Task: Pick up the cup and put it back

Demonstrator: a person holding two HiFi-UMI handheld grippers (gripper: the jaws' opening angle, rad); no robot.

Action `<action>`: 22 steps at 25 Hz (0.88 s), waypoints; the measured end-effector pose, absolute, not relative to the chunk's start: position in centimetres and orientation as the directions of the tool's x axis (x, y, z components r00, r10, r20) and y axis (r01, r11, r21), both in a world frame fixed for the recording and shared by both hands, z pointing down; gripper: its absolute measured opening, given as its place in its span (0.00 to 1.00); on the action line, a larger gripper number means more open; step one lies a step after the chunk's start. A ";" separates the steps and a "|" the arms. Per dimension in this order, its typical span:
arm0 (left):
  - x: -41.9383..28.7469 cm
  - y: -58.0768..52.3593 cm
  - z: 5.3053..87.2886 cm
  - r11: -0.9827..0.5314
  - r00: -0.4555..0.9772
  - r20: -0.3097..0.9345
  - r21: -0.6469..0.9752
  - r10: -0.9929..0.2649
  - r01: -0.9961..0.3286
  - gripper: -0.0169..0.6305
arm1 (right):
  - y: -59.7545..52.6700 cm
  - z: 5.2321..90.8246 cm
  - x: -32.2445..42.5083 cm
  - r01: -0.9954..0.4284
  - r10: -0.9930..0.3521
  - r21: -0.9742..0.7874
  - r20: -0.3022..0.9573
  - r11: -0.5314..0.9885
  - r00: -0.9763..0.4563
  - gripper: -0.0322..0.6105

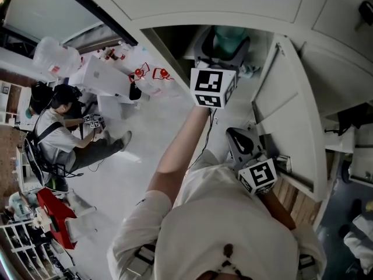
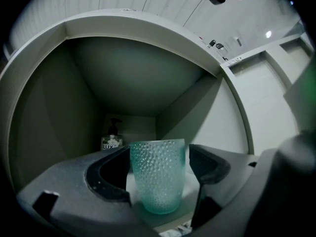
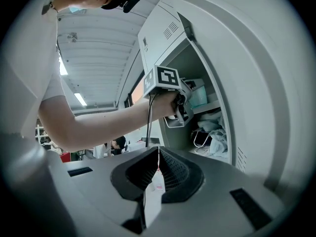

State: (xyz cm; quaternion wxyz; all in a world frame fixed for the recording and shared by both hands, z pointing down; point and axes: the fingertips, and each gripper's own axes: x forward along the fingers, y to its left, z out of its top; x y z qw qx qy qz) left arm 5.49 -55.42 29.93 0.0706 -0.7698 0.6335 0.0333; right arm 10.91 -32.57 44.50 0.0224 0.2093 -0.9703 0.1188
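Note:
A translucent teal cup [image 2: 157, 177] with a dimpled surface stands upright on the white shelf [image 2: 190, 205] of an open locker. My left gripper [image 2: 159, 157] reaches into the locker with a jaw on each side of the cup. A thin gap shows at the right jaw, so it reads as open. In the head view the cup [image 1: 230, 35] sits between the jaws of the left gripper [image 1: 226, 46]. My right gripper [image 3: 158, 151] hangs lower by the person's body, shut with nothing in it; in the head view the right gripper [image 1: 234, 134] is below the left one.
A soap pump bottle [image 2: 112, 139] stands at the back of the shelf. The locker door [image 1: 291, 115] hangs open at the right. Crumpled cloth and a bag [image 3: 212, 132] fill the compartment below. A person [image 1: 64, 133] sits on the floor at left among bags.

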 end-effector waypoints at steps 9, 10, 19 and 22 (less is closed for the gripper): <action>2.7 -51.1 30.2 -0.107 0.103 -0.198 0.007 -0.975 -0.994 0.57 | -33.0 44.7 11.0 -0.438 -0.427 -0.239 0.098 0.867 -0.899 0.09; 2.5 -50.4 30.2 -0.095 0.094 -0.201 -0.004 -0.975 -0.995 0.52 | -33.1 44.7 11.0 -0.443 -0.433 -0.240 0.098 0.864 -0.896 0.09; 0.7 -44.2 29.9 -0.136 0.122 -0.259 0.036 -0.958 -0.990 0.06 | -32.4 45.0 9.6 -0.521 -0.509 -0.213 0.116 0.826 -0.853 0.09; -0.1 -41.5 31.2 -0.197 0.180 -0.239 0.050 -0.954 -0.979 0.05 | -31.5 45.6 8.7 -0.558 -0.542 -0.202 0.133 0.805 -0.830 0.09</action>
